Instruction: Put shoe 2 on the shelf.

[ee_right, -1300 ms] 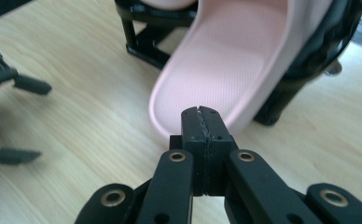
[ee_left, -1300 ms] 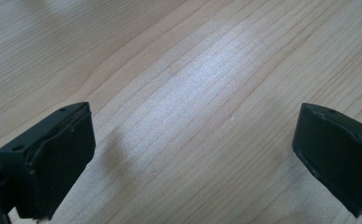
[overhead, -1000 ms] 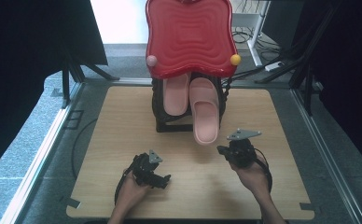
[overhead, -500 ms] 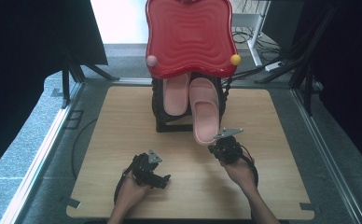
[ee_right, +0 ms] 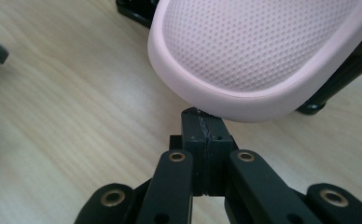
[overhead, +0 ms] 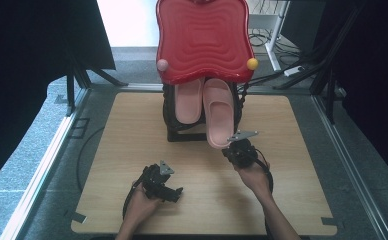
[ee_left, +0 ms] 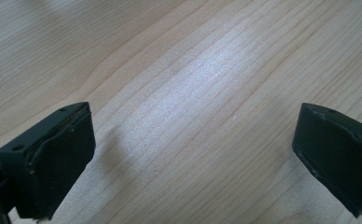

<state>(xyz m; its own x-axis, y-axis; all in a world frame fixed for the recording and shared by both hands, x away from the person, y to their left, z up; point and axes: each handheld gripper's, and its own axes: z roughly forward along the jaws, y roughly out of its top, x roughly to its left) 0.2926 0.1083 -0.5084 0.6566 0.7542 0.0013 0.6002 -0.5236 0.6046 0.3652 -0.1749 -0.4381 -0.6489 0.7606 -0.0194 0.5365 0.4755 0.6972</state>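
Your right hand-held gripper (ee_right: pixel 202 122), jaws closed and empty, has moved up under the toe of the pink slipper (overhead: pixel 217 116) on the rack (overhead: pixel 182 134) at the worktop's (overhead: pixel 132 125) far-middle edge, poised to nudge it; your left hand-held gripper (overhead: pixel 174 192) rests open.

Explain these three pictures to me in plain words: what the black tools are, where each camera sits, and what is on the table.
A person sits at a wooden table and holds a black two-jaw gripper in each hand. The high view looks down from above. The other two cameras ride on the grippers and look along their jaws. On the table a black rack under a red tray carries two pink slippers. The left gripper rests with its jaws wide apart over bare wood, holding nothing. The right gripper has its jaws shut together, empty, with its tip right at the heel of the nearer slipper.
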